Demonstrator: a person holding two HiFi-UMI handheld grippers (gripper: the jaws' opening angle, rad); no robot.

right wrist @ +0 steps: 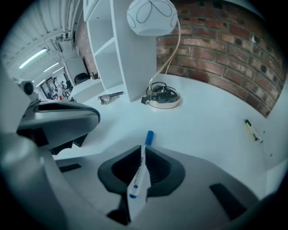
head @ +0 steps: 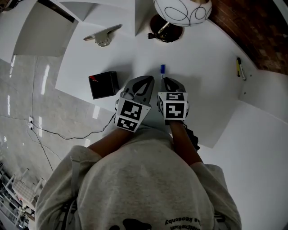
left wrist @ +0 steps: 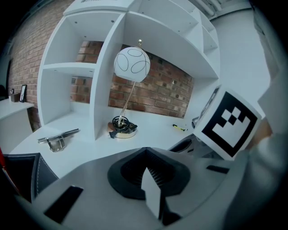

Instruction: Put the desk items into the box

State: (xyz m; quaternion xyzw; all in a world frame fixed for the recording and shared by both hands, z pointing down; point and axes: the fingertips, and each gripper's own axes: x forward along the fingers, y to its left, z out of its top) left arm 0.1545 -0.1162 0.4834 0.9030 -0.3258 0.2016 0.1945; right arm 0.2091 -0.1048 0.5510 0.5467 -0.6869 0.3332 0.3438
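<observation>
My right gripper [head: 167,81] is shut on a white marker with a blue cap [right wrist: 143,161]. The cap [head: 162,69] sticks out past the jaws above the white desk [head: 202,90]. Close beside it on the left, my left gripper [head: 146,80] is shut with nothing between its jaws [left wrist: 150,188]. An open black box [head: 103,84] stands on the desk just left of the left gripper, and its rim shows in the left gripper view [left wrist: 22,173]. A yellow and black pen [head: 240,68] lies far right near the desk's edge.
A metal stapler-like tool [head: 102,36] lies at the back left. A globe lamp [head: 182,11] on a round base [head: 165,28] stands at the back beside a white shelf divider [head: 141,18]. A cable [head: 67,132] runs across the floor at the left.
</observation>
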